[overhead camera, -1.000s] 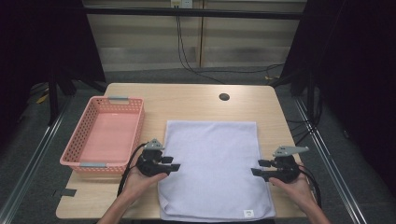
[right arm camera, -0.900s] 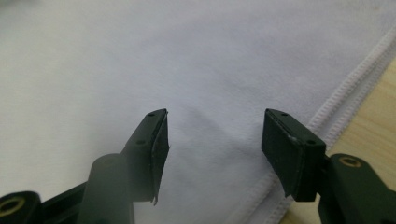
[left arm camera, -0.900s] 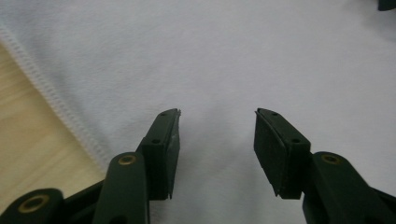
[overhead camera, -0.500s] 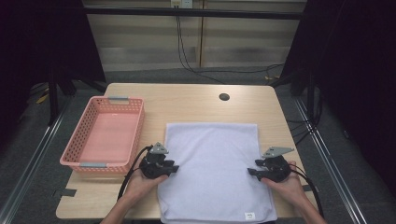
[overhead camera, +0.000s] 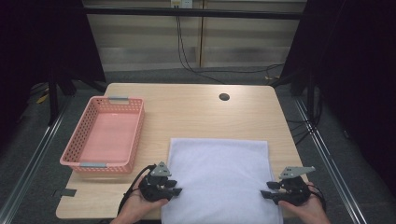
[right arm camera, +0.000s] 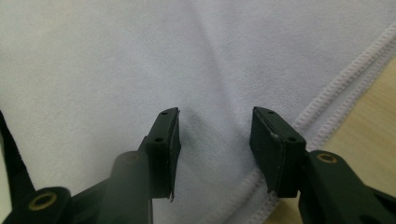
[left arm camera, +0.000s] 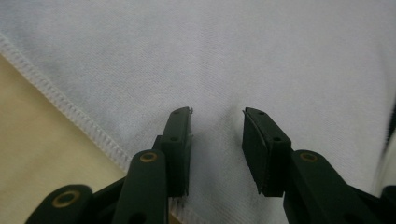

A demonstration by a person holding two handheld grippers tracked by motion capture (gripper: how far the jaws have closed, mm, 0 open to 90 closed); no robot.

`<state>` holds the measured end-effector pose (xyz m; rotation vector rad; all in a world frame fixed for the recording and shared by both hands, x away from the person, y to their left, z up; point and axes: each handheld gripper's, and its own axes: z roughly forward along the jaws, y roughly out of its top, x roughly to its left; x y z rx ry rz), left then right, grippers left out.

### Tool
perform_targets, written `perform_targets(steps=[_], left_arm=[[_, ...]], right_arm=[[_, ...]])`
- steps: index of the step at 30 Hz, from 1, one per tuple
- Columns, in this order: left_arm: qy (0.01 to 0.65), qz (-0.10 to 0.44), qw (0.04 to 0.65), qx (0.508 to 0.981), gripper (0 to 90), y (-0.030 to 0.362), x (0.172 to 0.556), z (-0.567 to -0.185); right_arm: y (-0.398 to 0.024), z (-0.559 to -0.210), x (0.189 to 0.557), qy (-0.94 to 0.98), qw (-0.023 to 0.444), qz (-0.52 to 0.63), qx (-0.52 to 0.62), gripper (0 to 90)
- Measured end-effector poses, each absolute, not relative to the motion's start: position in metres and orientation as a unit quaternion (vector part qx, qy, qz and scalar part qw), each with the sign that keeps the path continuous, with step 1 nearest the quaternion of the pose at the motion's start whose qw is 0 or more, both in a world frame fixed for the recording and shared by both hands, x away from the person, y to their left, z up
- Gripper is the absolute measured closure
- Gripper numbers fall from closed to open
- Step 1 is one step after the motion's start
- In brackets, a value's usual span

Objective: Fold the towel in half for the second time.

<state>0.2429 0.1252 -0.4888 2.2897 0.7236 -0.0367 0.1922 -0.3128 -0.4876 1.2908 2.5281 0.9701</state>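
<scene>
Jaws on both grippers stand spread, with nothing pinched between them. Seen from the high view, the left gripper (overhead camera: pixel 173 187) sits at the left edge of the white towel (overhead camera: pixel 219 177) and the right gripper (overhead camera: pixel 267 189) at its right edge, both toward the near end; the towel lies flat on the wooden table (overhead camera: pixel 187 112), with the pink basket (overhead camera: pixel 74 144) just to its left. From the left gripper view, the left gripper (left arm camera: pixel 217 112) has just been opening a little, its tips low over the cloth just inside the stitched hem (left arm camera: pixel 70 109), cloth below the gap but not clamped. From the right gripper view, the right gripper (right arm camera: pixel 215 111) has just been closing, a soft fold rising between its tips beside the hem (right arm camera: pixel 341 79), not yet pressed. The towel looks light, limp and grippy rather than slick; it will likely sag and drape once lifted, so the thicker hemmed edge near each near corner seems the surest hold.
</scene>
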Motion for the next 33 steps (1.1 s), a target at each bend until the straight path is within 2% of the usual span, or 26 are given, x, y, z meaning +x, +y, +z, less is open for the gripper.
perform_targets(steps=[2, 5, 8, 12, 18, 20, 24, 28, 30, 31, 33], left_arm=[[0.268, -0.015, 0.364, 0.892, 58.7, 0.125, 0.242, -0.488], [0.276, -0.003, 0.378, 0.884, 53.6, 0.124, 0.26, -0.482], [0.296, 0.021, 0.398, 0.868, 52.4, 0.121, 0.296, -0.474], [0.322, 0.027, 0.423, 0.847, 51.3, 0.115, 0.337, -0.473], [0.36, 0.027, 0.423, 0.831, 44.7, 0.112, 0.38, -0.482], [0.362, 0.031, 0.42, 0.832, 43.4, 0.114, 0.385, -0.485], [0.372, 0.033, 0.409, 0.832, 41.4, 0.117, 0.388, -0.494], [0.371, 0.036, 0.411, 0.832, 38.2, 0.118, 0.387, -0.497], [0.372, 0.04, 0.411, 0.831, 37.3, 0.12, 0.387, -0.496], [0.376, 0.038, 0.412, 0.829, 37.2, 0.121, 0.388, -0.496], [0.375, 0.039, 0.411, 0.83, 36.7, 0.123, 0.388, -0.497]], right_arm=[[-0.311, -0.486, 0.189, 0.847, 0.07, 0.317, 0.421, 53.1], [-0.314, -0.48, 0.198, 0.834, 0.084, 0.344, 0.423, 53.1], [-0.326, -0.461, 0.232, 0.808, 0.134, 0.369, 0.439, 54.6], [-0.333, -0.454, 0.278, 0.8, 0.148, 0.373, 0.446, 53.4], [-0.335, -0.474, 0.333, 0.793, 0.153, 0.358, 0.469, 45.7], [-0.337, -0.48, 0.341, 0.789, 0.151, 0.354, 0.479, 42.6], [-0.338, -0.49, 0.343, 0.79, 0.158, 0.343, 0.483, 42.2], [-0.339, -0.499, 0.345, 0.795, 0.14, 0.344, 0.48, 46.5], [-0.337, -0.499, 0.344, 0.795, 0.138, 0.342, 0.482, 57.5], [-0.337, -0.5, 0.344, 0.796, 0.137, 0.339, 0.482, 57.9], [-0.337, -0.501, 0.345, 0.795, 0.135, 0.342, 0.482, 67.5]])
